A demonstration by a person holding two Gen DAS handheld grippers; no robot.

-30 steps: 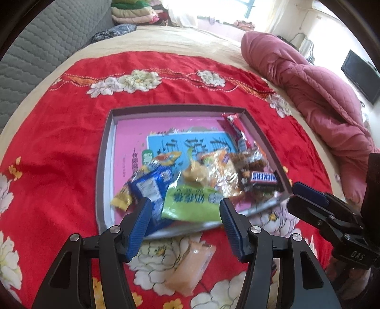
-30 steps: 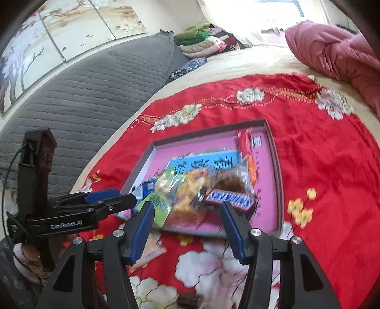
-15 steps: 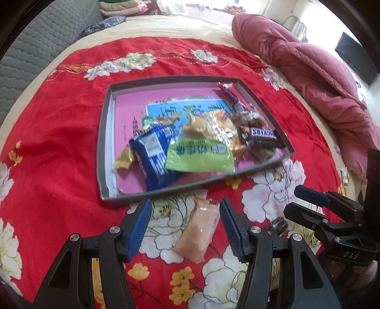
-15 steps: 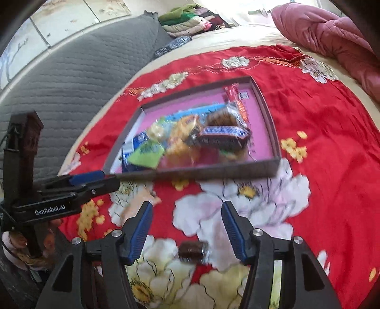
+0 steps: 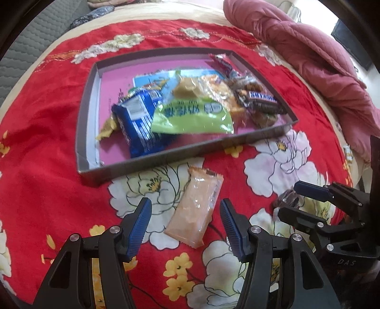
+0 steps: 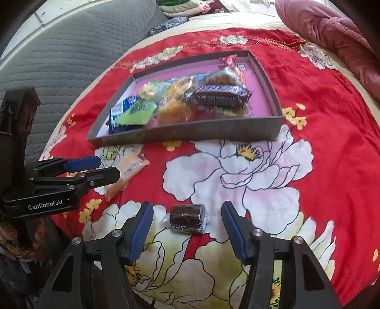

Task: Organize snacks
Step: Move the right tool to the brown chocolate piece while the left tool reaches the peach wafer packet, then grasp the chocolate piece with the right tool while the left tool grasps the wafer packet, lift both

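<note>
A shallow grey tray with a pink floor lies on the red flowered cloth and holds several snacks: a blue packet, a green packet and a Snickers bar. An orange wrapped snack lies on the cloth in front of the tray. My left gripper stands open astride its near end, pads apart from it. A small dark wrapped chocolate lies between the fingers of my open right gripper, untouched.
A crimson quilt is heaped at the right. A grey quilted headboard rises at the left. Folded clothes lie at the far end of the bed. The cloth's edge falls away close under both grippers.
Both grippers have drawn back from the tray and sunk towards the cloth. The orange snack now sits between the left fingers and the dark chocolate between the right ones. Both stay open.
</note>
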